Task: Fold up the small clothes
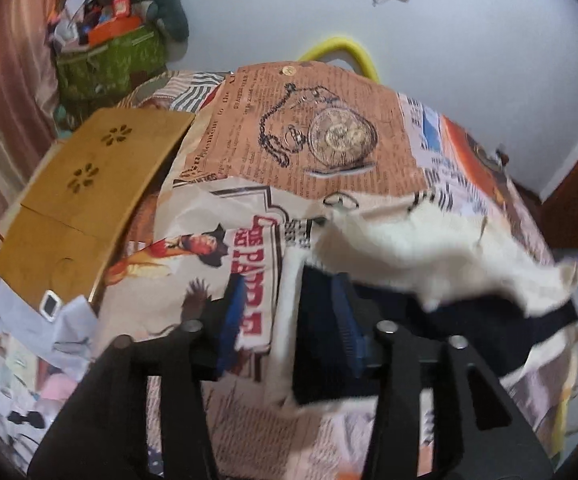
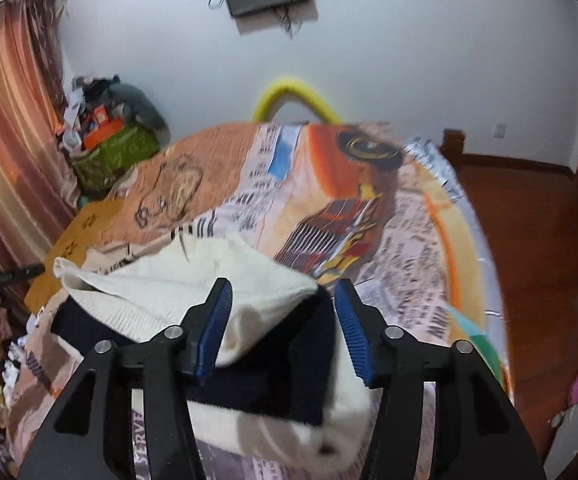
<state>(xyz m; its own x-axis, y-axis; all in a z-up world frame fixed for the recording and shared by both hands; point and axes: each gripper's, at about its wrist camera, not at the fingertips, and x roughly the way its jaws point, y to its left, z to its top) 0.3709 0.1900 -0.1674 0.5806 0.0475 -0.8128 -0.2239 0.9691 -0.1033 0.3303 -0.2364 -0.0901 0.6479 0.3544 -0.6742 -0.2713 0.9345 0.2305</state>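
A small garment, cream-white with a dark navy band, lies on the near part of a bed covered by a printed bedspread with old newspaper pictures and a pocket watch. The cloth is half turned over itself: a white flap lies across the dark part, so I judge that one fold is in progress and not yet pressed flat.

The right gripper is low over the garment on its right end. Its blue fingertips stand apart, with the white and navy cloth lying between them, and they do not press on it. It looks placed so that the cloth edge is inside the opening, ready to be pinched, but nothing is pinched now.

The left gripper is at the left end of the same garment. Its two blue pads are also spread. One pad is over the bedspread, the other is beside the dark band of the cloth. The picture is blurred there, so I cannot say whether this pad touches the fabric.

To the far left on the bed lies a wooden board with flower-shaped holes, well apart from the garment. Behind it, near the curtain, stands a green bag full of things. A yellow tube bends up behind the far edge of the bed.
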